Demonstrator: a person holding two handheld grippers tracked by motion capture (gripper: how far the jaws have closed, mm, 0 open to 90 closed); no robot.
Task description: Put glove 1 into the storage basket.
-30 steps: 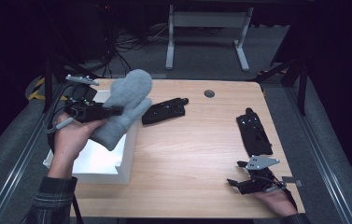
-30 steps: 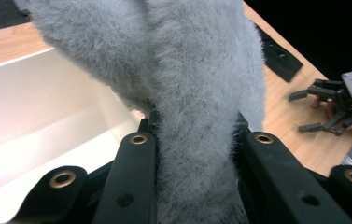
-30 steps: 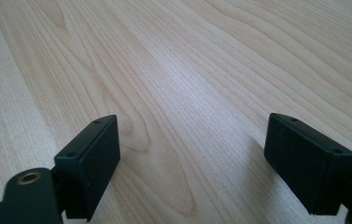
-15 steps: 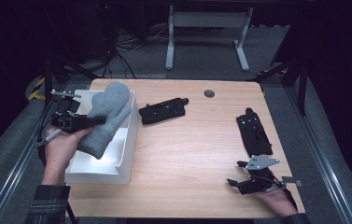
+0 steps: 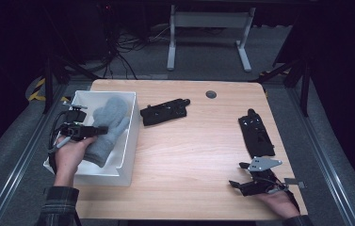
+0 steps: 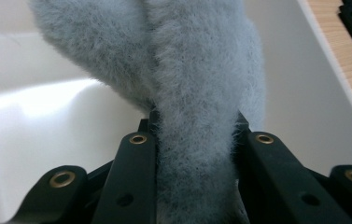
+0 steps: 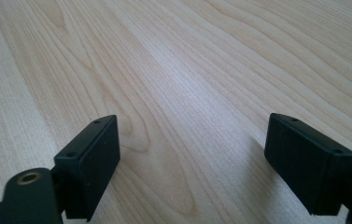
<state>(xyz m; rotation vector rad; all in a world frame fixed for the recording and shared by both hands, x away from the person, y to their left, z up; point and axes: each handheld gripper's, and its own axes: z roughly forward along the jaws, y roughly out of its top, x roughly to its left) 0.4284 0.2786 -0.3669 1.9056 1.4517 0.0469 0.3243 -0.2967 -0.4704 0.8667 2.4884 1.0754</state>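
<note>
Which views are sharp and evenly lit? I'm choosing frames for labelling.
High view: table well lit, surroundings nearly black, slightly soft. Left gripper view: grey mitten sharp in its fuzz, white bin wall glares bright at left. Right gripper view: wood grain crisp far off, the near fingers a little soft, soft shadows beside them.

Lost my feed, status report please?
Left tongs shut on grey mitten, inside white bin. Right tongs open, empty, on table. Nothing obstructing.
</note>
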